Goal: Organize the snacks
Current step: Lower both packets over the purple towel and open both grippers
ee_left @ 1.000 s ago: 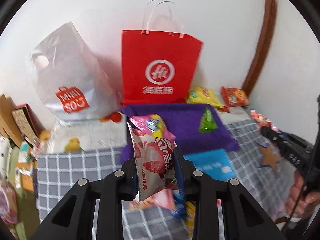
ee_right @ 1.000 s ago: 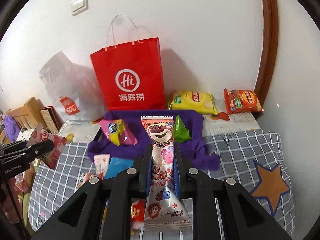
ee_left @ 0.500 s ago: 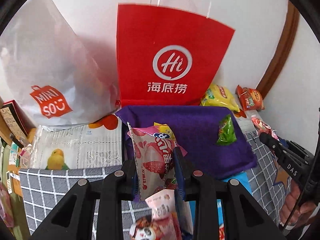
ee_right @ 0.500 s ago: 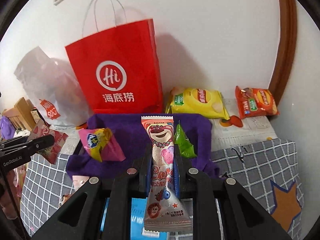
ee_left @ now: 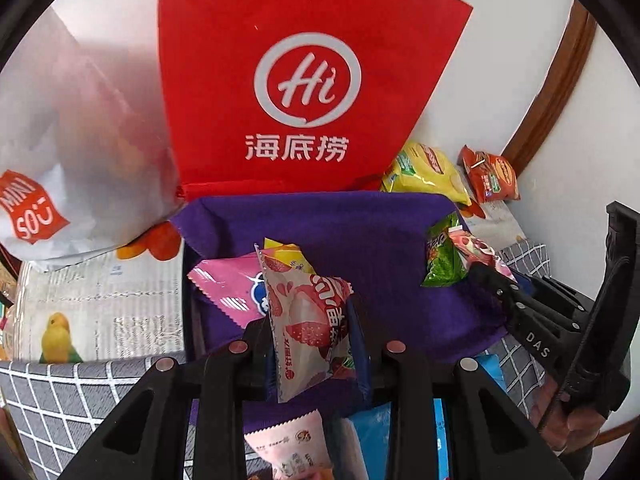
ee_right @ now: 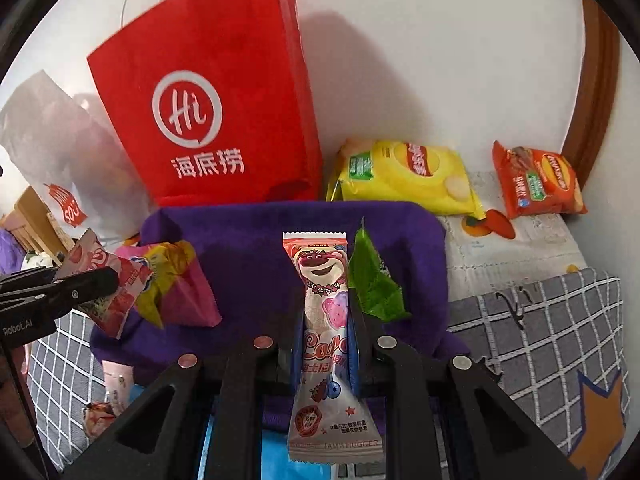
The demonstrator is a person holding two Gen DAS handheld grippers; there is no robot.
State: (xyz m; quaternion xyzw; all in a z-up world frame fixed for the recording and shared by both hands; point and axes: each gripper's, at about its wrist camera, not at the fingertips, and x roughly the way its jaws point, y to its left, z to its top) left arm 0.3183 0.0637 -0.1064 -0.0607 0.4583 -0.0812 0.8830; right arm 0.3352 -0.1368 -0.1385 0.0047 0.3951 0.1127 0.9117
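Both grippers now hang closer over the purple cloth (ee_right: 248,248) than a second ago. The left gripper (ee_left: 314,320) clamps a strawberry packet (ee_left: 308,320), partly hiding the pink snack (ee_left: 232,284) behind; the right gripper (ee_right: 325,320) grips a bear-printed packet (ee_right: 322,304). The red bag's (ee_left: 296,80) handles are cut off, seemingly by the frame's edge.

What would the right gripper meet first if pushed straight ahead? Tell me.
Probably the purple cloth; the right gripper, shut on the bear snack packet, points down at it. Depth unclear.

Grey checked bedcover (ee_right: 552,344) carries purple cloth (ee_right: 256,248), newspaper (ee_left: 104,300), red bag (ee_right: 224,92).
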